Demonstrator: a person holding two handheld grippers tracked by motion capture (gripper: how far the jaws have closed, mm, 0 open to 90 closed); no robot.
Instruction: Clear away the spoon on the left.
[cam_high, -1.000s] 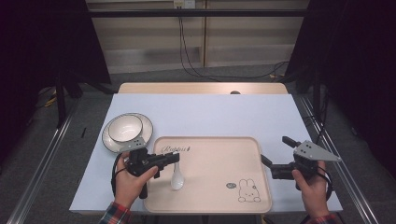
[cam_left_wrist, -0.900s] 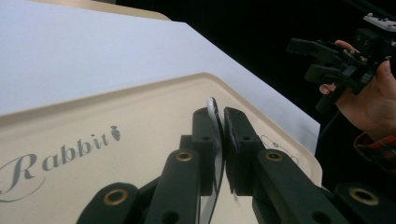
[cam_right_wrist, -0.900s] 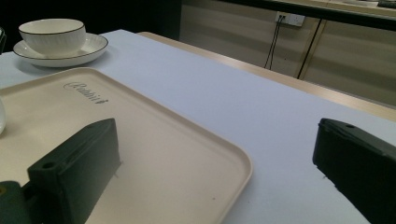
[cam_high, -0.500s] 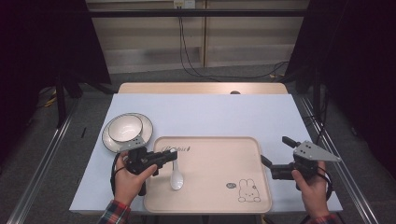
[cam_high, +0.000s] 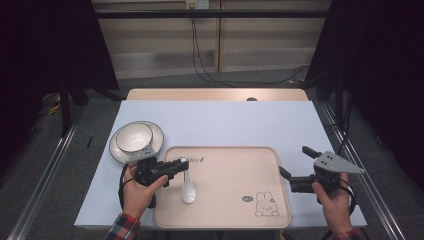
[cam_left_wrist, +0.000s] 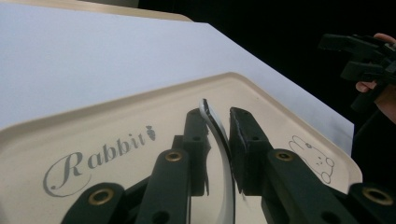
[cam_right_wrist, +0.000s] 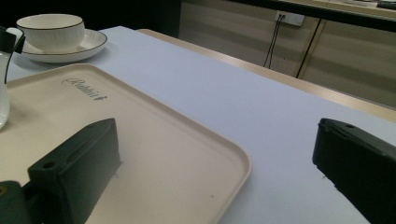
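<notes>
A white ceramic spoon (cam_high: 189, 190) lies with its bowl on the beige rabbit tray (cam_high: 222, 148), near the tray's left side. My left gripper (cam_high: 182, 163) is shut on the spoon's handle (cam_left_wrist: 218, 135), and its jaws pinch the thin white handle from both sides in the left gripper view. My right gripper (cam_high: 294, 161) hangs open at the tray's right edge with nothing between its jaws. In the right gripper view the tray's corner (cam_right_wrist: 187, 140) lies between the spread jaws.
A white bowl on a black-rimmed saucer (cam_high: 135, 137) stands on the pale blue table (cam_high: 225, 117), just beyond the tray's left corner. It also shows far left as the bowl (cam_right_wrist: 51, 28) in the right gripper view. Cables run along the floor behind the table.
The left gripper has crept slightly toward the far side with the spoon's handle in it. The right gripper has stayed where it was.
</notes>
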